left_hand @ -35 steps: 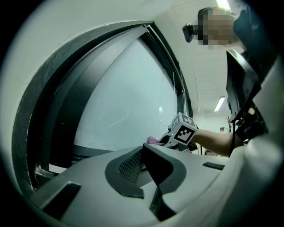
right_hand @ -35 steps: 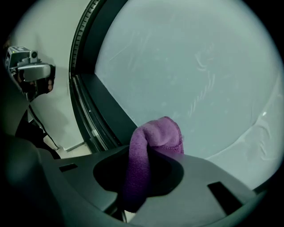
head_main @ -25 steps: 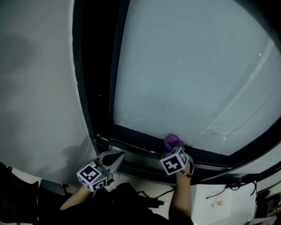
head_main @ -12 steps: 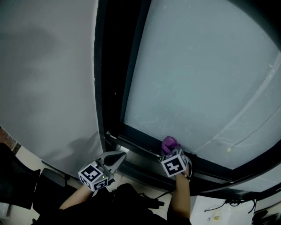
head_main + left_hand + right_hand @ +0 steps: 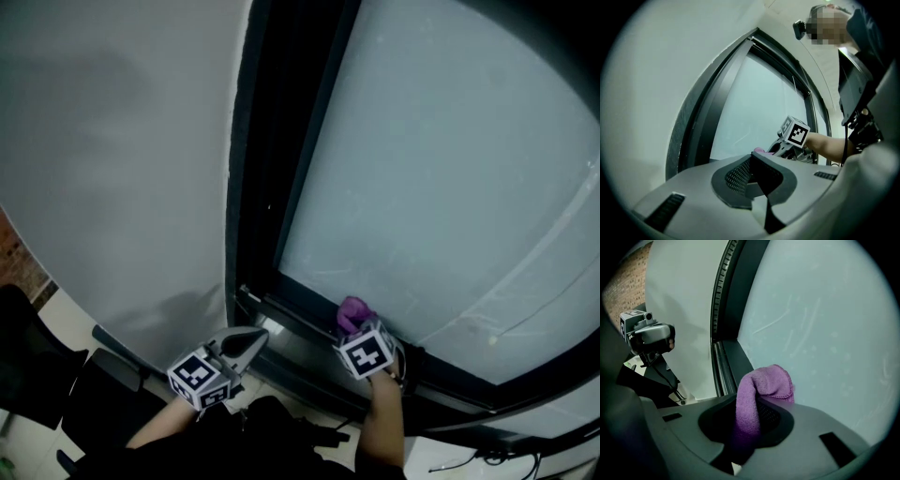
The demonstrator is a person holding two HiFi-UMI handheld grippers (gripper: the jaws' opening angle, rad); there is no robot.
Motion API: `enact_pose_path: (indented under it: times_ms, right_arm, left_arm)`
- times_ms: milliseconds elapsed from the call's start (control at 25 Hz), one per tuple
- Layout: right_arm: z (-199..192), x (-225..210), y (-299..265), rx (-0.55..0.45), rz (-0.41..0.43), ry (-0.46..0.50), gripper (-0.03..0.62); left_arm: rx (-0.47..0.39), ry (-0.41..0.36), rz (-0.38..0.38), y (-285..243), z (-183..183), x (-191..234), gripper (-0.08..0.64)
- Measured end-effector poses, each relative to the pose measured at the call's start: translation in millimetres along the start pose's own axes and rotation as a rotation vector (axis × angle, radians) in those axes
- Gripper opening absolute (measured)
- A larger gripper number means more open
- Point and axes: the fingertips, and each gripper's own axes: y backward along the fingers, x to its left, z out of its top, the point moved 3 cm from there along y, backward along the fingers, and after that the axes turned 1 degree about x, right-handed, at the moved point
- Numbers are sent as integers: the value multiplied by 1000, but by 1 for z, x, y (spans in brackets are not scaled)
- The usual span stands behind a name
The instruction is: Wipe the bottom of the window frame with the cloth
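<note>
Your right gripper (image 5: 355,328) sits in the lower centre of the head view, at the bottom rail of the dark window frame (image 5: 441,367); its jaws are clamped on the purple cloth (image 5: 353,310); in the right gripper view (image 5: 749,423) the cloth (image 5: 761,386) rises out from between the jaws as a folded loop and droops over toward the right of the picture, with the pale glass (image 5: 820,324) behind it. In the head view the cloth's bunched end lies where the rail meets the lower edge of the glass (image 5: 450,187); you cannot tell from these views whether it presses on the rail or only hangs just above it.

Your left gripper (image 5: 246,343) is at the lower left of the head view, near the frame's bottom corner and apart from the cloth; its jaws are drawn together with nothing between them, as the left gripper view (image 5: 757,177) shows; the right gripper (image 5: 786,146) appears beyond them, right of centre. The grey wall (image 5: 112,169) fills the left of the head view.
</note>
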Motion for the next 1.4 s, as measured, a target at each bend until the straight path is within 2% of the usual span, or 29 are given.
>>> enact_pose_path:
  times_ms: [240, 600, 760, 1200, 1400]
  right_arm:
    - [22, 10, -11, -6, 22, 49, 81]
    - [57, 32, -23, -22, 32, 142, 81]
    - [73, 41, -30, -35, 50, 179, 81]
    - [102, 57, -44, -41, 72, 260, 81]
    - [107, 64, -45, -43, 88, 283, 81]
  left_arm:
    - [4, 2, 60, 17, -1, 11, 2]
    - [-40, -9, 141, 46, 10, 26, 2]
    - [-29, 0, 185, 57, 4, 30, 1]
    - [-36, -34, 212, 68, 5, 33, 1]
    - [-27, -10, 216, 73, 1, 30, 1]
